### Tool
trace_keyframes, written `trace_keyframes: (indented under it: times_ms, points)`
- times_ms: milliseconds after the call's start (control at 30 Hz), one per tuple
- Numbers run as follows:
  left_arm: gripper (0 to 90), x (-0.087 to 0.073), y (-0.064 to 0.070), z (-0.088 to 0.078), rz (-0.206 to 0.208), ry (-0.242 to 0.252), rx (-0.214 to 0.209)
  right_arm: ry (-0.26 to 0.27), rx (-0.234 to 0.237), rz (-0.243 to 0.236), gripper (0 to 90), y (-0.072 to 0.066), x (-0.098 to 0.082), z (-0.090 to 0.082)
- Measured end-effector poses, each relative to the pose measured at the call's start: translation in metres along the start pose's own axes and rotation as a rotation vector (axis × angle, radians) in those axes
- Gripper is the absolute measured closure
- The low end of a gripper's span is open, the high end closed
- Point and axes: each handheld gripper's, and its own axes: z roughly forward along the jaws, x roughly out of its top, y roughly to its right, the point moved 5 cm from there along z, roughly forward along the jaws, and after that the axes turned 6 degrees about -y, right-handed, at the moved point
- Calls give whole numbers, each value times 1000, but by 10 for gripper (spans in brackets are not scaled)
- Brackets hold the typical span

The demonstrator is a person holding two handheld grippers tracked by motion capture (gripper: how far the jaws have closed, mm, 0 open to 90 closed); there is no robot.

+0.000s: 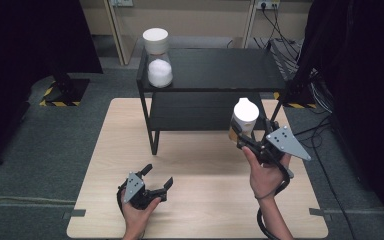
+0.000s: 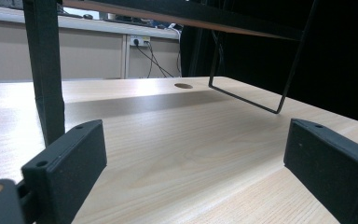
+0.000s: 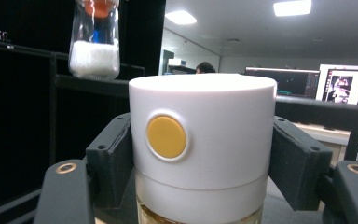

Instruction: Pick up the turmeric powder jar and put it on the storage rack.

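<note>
My right gripper [image 1: 241,134] is shut on a jar with a white lid [image 1: 245,113] and holds it in the air in front of the black shelf unit [image 1: 215,70]. In the right gripper view the jar's white lid [image 3: 203,140], with a round yellow dot on its side, sits clamped between both black pads. A second glass jar [image 1: 159,65] with a white lid and white contents stands on the shelf's top left corner; the same jar [image 3: 94,42] appears up to the left. My left gripper [image 1: 157,176] rests low over the wooden table [image 1: 205,200], open, with nothing between its pads [image 2: 74,158].
The shelf unit has a lower board [image 1: 205,112] and thin black legs [image 2: 46,74] standing on the table. A round hole [image 2: 183,86] is cut in the tabletop. Cables [image 1: 325,145] trail on the floor to the right. Black curtains flank both sides.
</note>
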Motion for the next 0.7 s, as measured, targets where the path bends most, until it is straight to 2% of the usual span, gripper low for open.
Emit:
trace_keyframes:
  times_ms: [700]
  points:
    - [45, 0, -1, 0, 1, -4, -5, 24, 8, 7, 307, 11, 38, 9]
